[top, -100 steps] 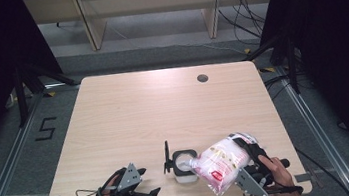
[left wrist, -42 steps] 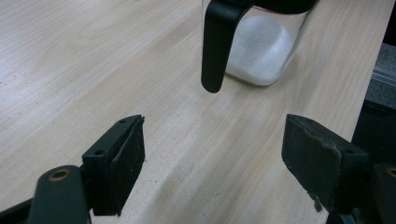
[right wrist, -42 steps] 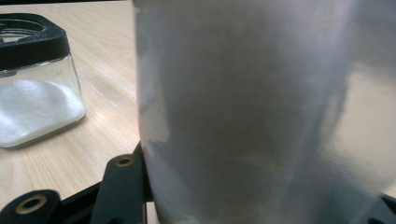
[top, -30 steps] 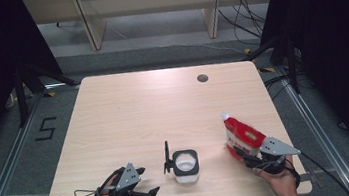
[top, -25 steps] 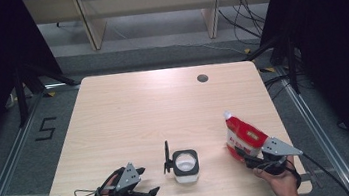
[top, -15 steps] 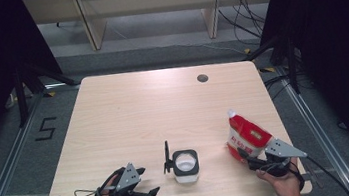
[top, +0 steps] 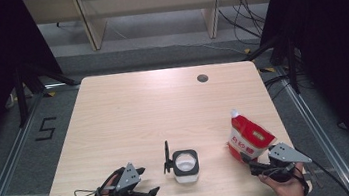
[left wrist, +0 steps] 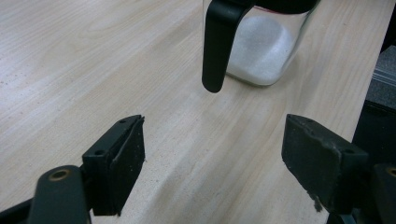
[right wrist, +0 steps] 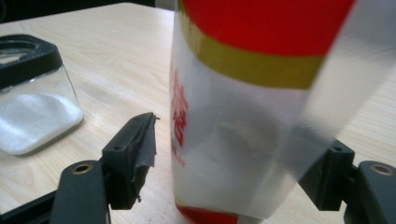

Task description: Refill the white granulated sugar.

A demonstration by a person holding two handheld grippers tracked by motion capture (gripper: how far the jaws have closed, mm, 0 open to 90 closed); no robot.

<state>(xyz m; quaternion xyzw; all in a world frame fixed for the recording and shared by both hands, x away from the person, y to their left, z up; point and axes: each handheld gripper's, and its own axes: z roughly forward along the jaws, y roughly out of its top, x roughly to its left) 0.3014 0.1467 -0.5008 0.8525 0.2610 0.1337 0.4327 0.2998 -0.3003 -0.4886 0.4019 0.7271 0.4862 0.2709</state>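
A red and white spouted pouch [top: 249,138] stands upright on the table near the front right. My right gripper [top: 254,164] straddles its base; the jaws have just been opening, and in the right gripper view the pouch [right wrist: 243,140] stands between them with a gap at the left pad [right wrist: 135,149]. A square glass jar [top: 186,165] with a black rim holds white powder at the front middle. Its black handle [left wrist: 217,46] hangs just ahead of my left gripper [left wrist: 215,168], which rests open and empty on the table [top: 139,112] left of the jar.
A round cable hole [top: 203,78] sits near the table's far edge. Wooden shelf legs [top: 90,22] and cables lie on the floor beyond. Dark curtains flank both sides. The jar [right wrist: 32,107] stands left of the pouch in the right gripper view.
The pouch, earlier tipped over the jar, was carried right and stood upright. Over the last second the right jaws have spread from its base and the hand eased back slightly. The left gripper stayed still.
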